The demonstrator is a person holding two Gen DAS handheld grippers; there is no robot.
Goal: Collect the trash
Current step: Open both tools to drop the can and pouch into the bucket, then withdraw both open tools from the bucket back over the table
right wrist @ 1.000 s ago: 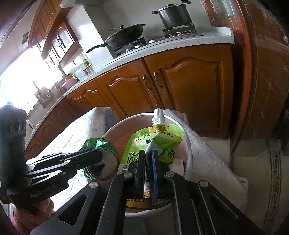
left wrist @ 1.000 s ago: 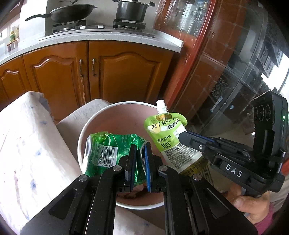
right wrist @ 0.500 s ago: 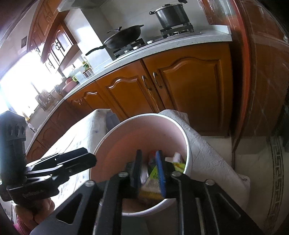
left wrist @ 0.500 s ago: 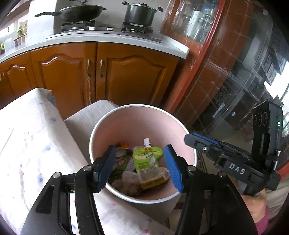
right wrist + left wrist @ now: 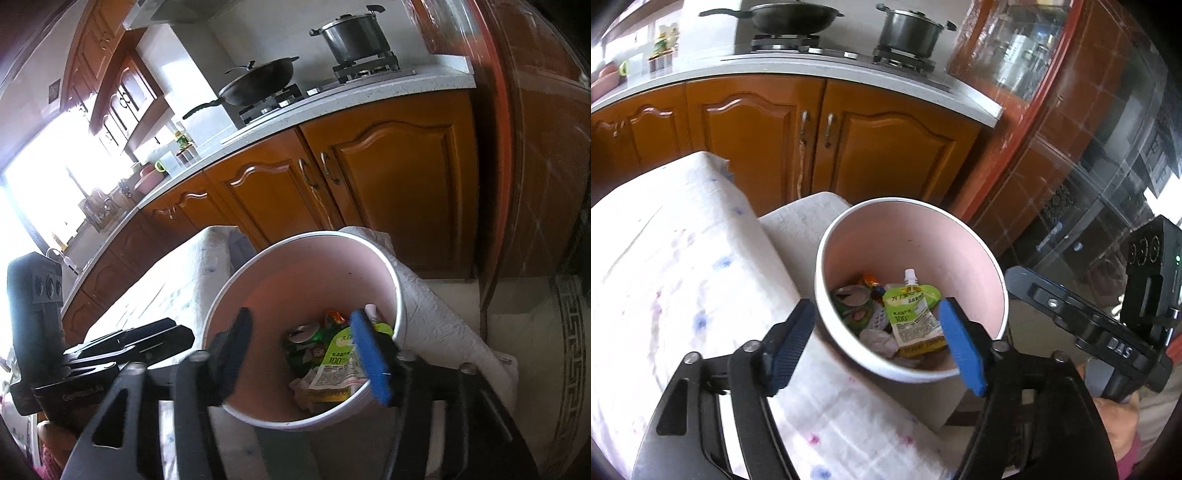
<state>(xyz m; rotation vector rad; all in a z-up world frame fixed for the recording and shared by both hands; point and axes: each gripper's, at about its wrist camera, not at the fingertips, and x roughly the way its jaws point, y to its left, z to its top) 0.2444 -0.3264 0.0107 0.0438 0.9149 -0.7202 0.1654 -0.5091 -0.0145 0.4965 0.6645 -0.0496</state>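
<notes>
The left hand-held gripper (image 5: 875, 343) hangs with its blue-padded jaws spread wide and nothing between them, straddling the near rim of the round, pale pink plastic waste bin (image 5: 960, 229). The right hand-held gripper (image 5: 306, 354) is likewise spread and empty, its jaws framing the bin's mouth from the other side.

The collected trash lies at the bottom of the bin, straight ahead of and below both sets of jaws: a green spouted drink pouch (image 5: 912, 314) lying flat, its long axis running away from the left gripper with the white spout at the far end, and just left of it a crushed green metal can (image 5: 851, 299), touching other scraps. Neither gripper looks clearly nearer.

The bin stands against the white cloth-covered counter (image 5: 665, 277), which lies to the left; any further trash would, I judge, be sought there.
</notes>
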